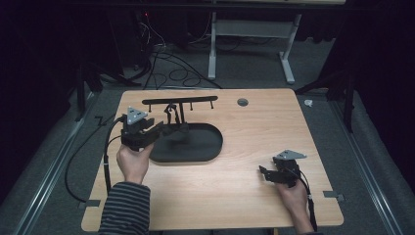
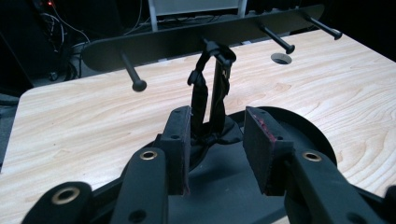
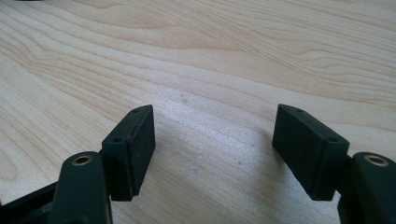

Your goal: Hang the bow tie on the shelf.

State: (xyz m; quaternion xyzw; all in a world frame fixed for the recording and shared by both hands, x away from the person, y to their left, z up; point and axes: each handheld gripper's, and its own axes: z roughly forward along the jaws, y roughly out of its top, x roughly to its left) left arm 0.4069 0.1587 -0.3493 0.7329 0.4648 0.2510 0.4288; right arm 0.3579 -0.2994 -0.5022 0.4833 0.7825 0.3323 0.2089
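On the bench point(image 1: 254, 196), the left tool point(image 1: 159, 128) covers the near-left rim of the black tray point(image 1: 205, 147) in the high view. The dark strap point(image 2: 205, 93) hanging from the peg rack point(image 2: 177, 39) ends in a bundle too dark to make out. The rack's right end runs off the left gripper view's top edge.

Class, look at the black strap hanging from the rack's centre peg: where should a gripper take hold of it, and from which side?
Grip the strap on its two hanging lengths, below the loop over the peg and above the bunched end on the tray. Probably come level from the front, as the left gripper faces it: the lengths hang near upright and narrow.
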